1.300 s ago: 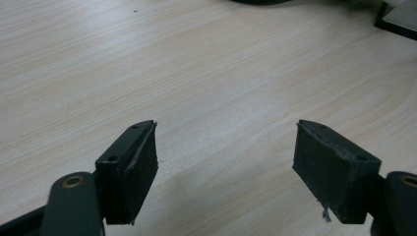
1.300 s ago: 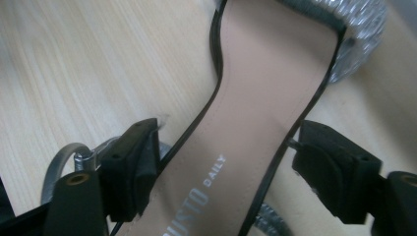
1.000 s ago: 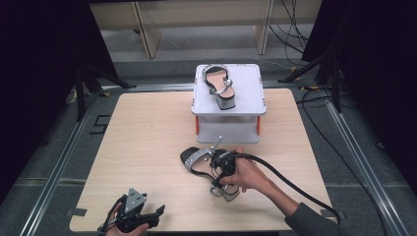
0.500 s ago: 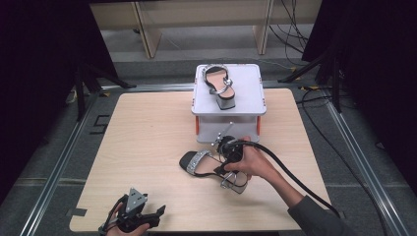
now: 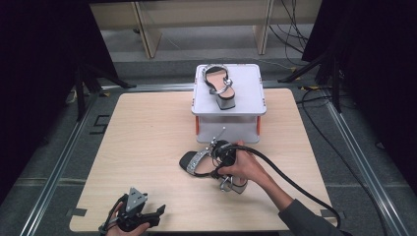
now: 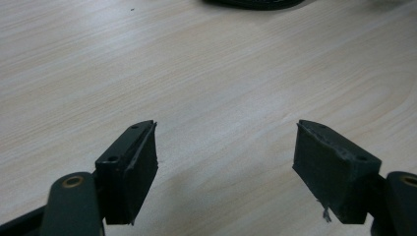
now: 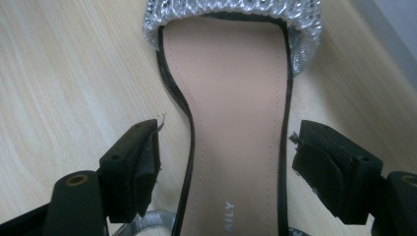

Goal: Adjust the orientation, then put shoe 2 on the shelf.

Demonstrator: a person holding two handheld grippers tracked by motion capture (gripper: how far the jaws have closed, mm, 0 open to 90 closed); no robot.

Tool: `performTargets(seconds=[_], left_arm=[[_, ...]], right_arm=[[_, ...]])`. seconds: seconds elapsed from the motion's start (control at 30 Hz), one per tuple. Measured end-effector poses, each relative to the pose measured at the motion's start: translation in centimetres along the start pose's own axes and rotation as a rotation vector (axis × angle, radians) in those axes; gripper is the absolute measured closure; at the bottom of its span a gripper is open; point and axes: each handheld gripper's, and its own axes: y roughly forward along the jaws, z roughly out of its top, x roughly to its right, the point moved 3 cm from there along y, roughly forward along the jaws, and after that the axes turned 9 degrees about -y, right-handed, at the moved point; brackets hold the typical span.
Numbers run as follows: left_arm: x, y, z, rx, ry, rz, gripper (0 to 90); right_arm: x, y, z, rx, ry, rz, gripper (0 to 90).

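the right gripper hovers over the heeled sandal lying mid-surface, fingers wide apart, straddling its insole untouched. the left gripper gapes, holding nothing.

Your counter is pale wood-grain laminate, smooth with a soft sheen. The sandal has a matt tan leather-like insole, glossy black edging and a glittery silver toe strap. Your right hand-held gripper has matt black plastic pads, frayed at the edges.
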Motion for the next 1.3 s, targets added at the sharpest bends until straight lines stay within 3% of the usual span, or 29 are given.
performTargets(seconds=[0.07, 0.2, 0.3, 0.33, 0.37, 0.53, 0.6, 0.67, 0.7, 0.77, 0.8, 0.83, 1.1, 1.13, 1.17, 1.3], left_arm=[[-0.2, 0.1, 0.0, -0.010, 0.027, 0.022, 24.3], [0.1, 0.0, 0.0, 0.014, 0.006, -0.008, 24.2], [0.1, 0.0, -0.1, 0.002, 0.005, -0.003, 24.2], [-0.1, -0.1, -0.1, -0.006, 0.025, -0.002, 24.2], [0.1, -0.1, -0.1, 0.001, 0.010, -0.003, 24.2], [0.1, 0.0, 0.0, 0.003, 0.010, -0.003, 24.2], [0.0, -0.1, 0.0, -0.003, 0.028, 0.004, 24.1], [0.1, -0.2, 0.0, 0.003, 0.034, 0.006, 24.0], [0.2, -0.2, 0.0, 0.010, 0.025, -0.012, 24.0], [0.0, 0.0, 0.0, 0.009, 0.035, 0.005, 23.9], [0.2, -0.1, 0.0, 0.011, 0.024, -0.012, 24.0], [0.1, -0.1, 0.0, 0.006, 0.033, 0.004, 24.0], [0.2, -0.1, -0.1, 0.013, 0.045, -0.001, 24.0], [0.4, -0.2, 0.0, 0.021, 0.032, -0.020, 24.0], [0.2, -0.3, 0.0, 0.012, 0.047, -0.015, 24.1], [0.1, -0.3, 0.0, 0.017, 0.050, 0.002, 24.2]], right_arm=[[-0.1, 0.5, -0.1, -0.019, -0.001, 0.001, 25.6], [-0.1, 1.4, -0.2, -0.056, 0.000, -0.011, 24.5], [0.1, 2.0, -0.4, -0.088, 0.005, -0.021, 24.3], [0.1, 2.1, -0.4, -0.093, 0.003, -0.025, 24.3], [0.1, 2.1, -0.4, -0.099, -0.001, -0.028, 24.6], [0.2, 2.1, -0.5, -0.100, -0.017, -0.026, 30.1], [0.3, 1.9, -0.5, -0.101, -0.031, -0.019, 34.8], [0.3, 1.7, -0.5, -0.095, -0.022, -0.001, 36.8], [0.4, 1.7, -0.5, -0.095, -0.027, 0.001, 37.0], [0.6, 1.6, -0.6, -0.095, -0.019, 0.011, 37.3], [0.6, 1.6, -0.6, -0.094, -0.022, 0.014, 37.3], [0.6, 1.7, -0.6, -0.100, -0.007, 0.017, 37.1], [0.4, 2.2, -0.7, -0.119, -0.020, -0.021, 32.6], [0.3, 2.3, -0.7, -0.128, -0.008, -0.022, 33.0], [0.3, 2.3, -0.6, -0.118, -0.034, -0.032, 35.3], [0.2, 2.1, -0.6, -0.115, -0.028, -0.023, 40.1]])
